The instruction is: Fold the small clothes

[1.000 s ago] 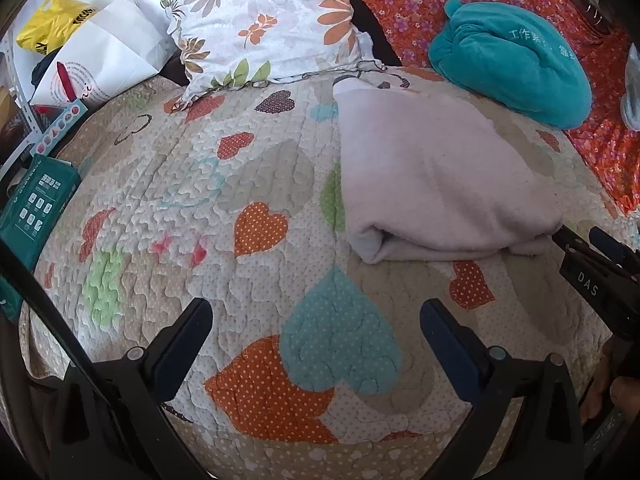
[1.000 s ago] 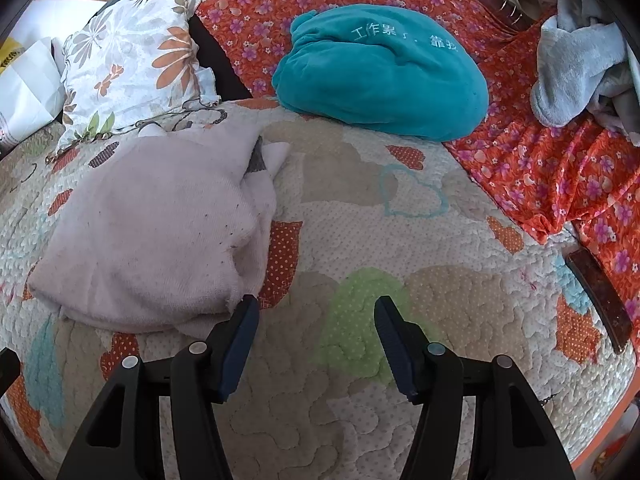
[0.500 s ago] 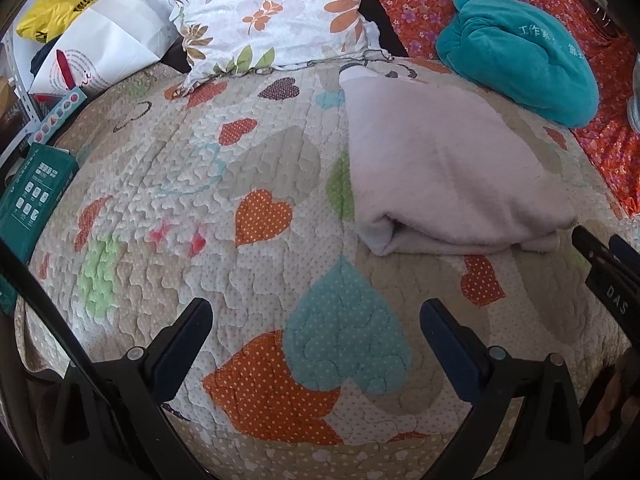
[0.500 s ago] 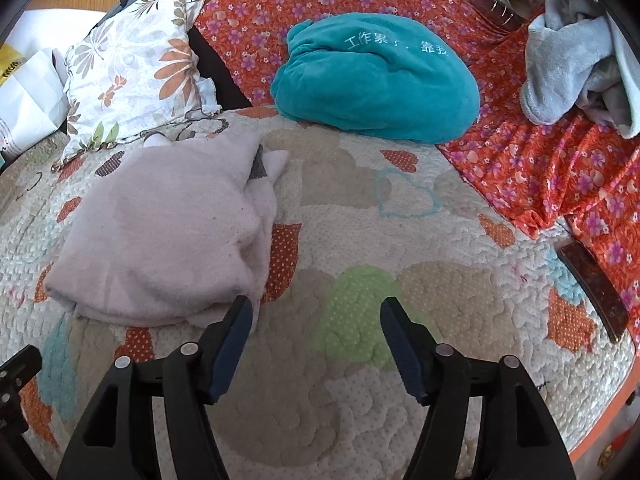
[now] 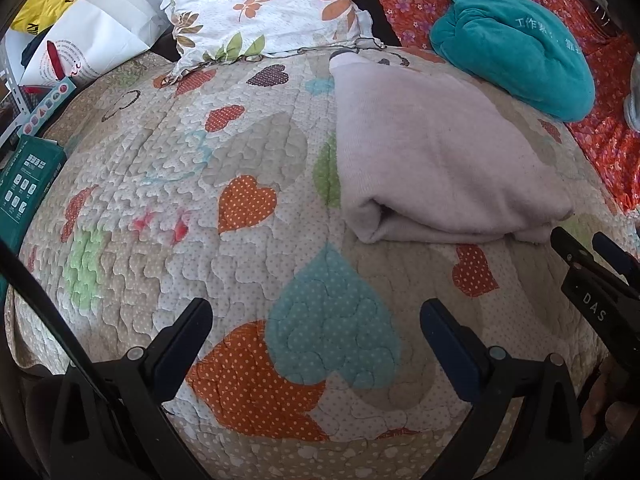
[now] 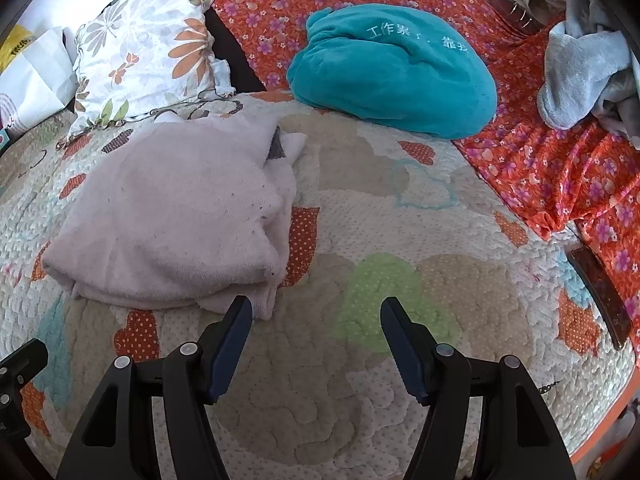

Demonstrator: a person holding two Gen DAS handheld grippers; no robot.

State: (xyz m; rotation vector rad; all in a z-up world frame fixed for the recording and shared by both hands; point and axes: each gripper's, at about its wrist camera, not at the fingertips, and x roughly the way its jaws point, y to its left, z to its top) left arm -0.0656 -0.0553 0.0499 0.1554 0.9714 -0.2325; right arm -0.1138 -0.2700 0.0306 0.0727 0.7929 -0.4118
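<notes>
A pale pink folded garment (image 5: 432,160) lies on the heart-patterned quilt (image 5: 200,184); it also shows in the right wrist view (image 6: 176,220). My left gripper (image 5: 316,316) is open and empty, above the quilt, short of the garment's near folded edge. My right gripper (image 6: 316,312) is open and empty, its left fingertip (image 6: 240,312) just beside the garment's near right corner. The right gripper's tips also show at the right edge of the left wrist view (image 5: 592,248).
A teal plush cushion (image 6: 392,84) lies behind the garment on an orange floral cloth (image 6: 560,172). A floral pillow (image 5: 260,4) is at the back. Bags (image 5: 88,36) and a green box (image 5: 24,176) are at left. A grey towel (image 6: 580,68) and a dark phone (image 6: 600,292) are at right.
Both grippers have drawn back slightly and risen from the garment. The garment lies still. Both stay open.
</notes>
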